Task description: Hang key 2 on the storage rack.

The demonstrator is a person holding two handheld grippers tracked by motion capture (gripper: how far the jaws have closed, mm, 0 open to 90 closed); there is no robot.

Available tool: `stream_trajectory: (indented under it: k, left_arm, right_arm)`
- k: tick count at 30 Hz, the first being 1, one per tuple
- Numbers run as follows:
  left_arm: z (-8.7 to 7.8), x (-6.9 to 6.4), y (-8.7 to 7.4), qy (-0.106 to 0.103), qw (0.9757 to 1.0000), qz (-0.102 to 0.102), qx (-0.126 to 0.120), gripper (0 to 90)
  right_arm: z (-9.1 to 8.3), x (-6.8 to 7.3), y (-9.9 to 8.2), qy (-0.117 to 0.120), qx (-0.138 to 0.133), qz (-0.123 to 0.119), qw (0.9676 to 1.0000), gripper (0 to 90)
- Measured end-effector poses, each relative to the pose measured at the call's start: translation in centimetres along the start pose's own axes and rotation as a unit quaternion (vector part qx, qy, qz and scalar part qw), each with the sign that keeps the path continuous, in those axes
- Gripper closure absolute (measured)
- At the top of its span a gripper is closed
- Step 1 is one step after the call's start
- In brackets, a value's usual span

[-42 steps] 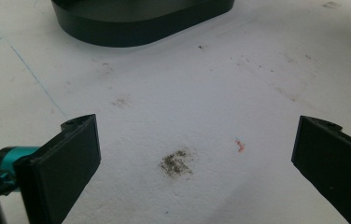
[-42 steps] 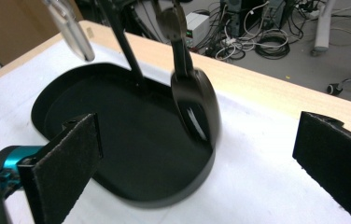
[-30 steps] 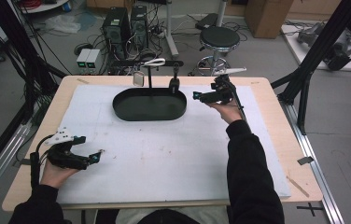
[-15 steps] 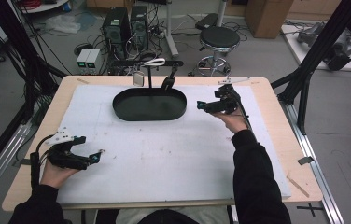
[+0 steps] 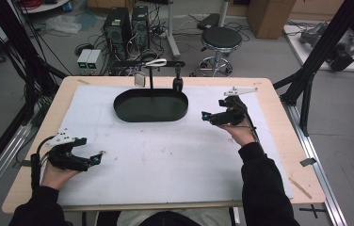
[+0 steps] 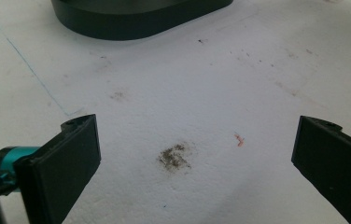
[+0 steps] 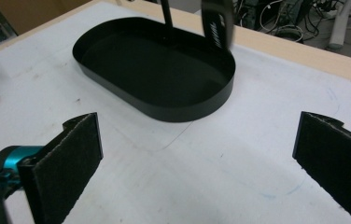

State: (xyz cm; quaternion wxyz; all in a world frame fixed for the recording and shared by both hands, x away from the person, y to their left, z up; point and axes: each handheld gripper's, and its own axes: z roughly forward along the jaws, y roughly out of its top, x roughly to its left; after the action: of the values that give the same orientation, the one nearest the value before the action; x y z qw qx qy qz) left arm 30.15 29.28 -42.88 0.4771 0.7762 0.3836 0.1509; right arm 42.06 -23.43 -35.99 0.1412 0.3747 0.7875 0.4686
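Black oval tray point(image 5: 150, 105): empty, at the far middle of the white worktop point(image 5: 165, 160). Likely light, stiff, thin-walled; best taken by the rim. Right gripper point(image 5: 205, 116): just right of the tray, jaws wide apart, holding nothing. Left gripper point(image 5: 99, 158): near left, well apart, jaws likewise spread, nothing held.

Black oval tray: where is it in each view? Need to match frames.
High view: black oval tray sits upper centre on the white mat.
Left gripper view: its near wall crosses the top edge, left of centre.
Right gripper view: the whole tray lies upper centre, beyond the open jaws.
Shared landmark: the white mat under it.
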Motion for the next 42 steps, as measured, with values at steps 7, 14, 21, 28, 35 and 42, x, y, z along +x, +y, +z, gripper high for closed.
stream_trajectory:
  k: [7,14,21,28,35,42]
  left_arm:
    - [0.0,0.1,-0.1,-0.002,1.0,-0.004,0.004,1.7]
    - [0.1,0.1,-0.2,-0.005,0.9999,-0.004,0.011,1.7]
    - [0.1,0.2,-0.2,-0.004,0.9999,-0.007,0.009,1.7]
    - [0.1,0.1,-0.2,-0.003,0.9999,-0.005,0.012,1.7]
    - [0.3,0.2,-0.3,-0.007,0.9998,-0.006,0.019,1.7]
    - [0.4,0.2,-0.4,-0.006,0.9997,-0.007,0.021,1.7]
  right_arm:
    - [-1.0,0.7,-1.3,-0.007,0.002,-0.011,0.9999,0.7]
    - [-1.8,0.3,-3.1,-0.014,0.013,-0.003,0.9998,0.7]
    - [-3.0,0.5,-4.7,-0.025,0.032,-0.007,0.9991,0.7]
    - [-4.5,0.7,-6.9,-0.026,0.038,0.009,0.9989,0.7]
    - [-5.6,0.3,-9.1,-0.038,0.038,0.02,0.9984,0.7]
    - [-6.0,0.4,-10.7,-0.036,0.037,0.029,0.9983,0.7]
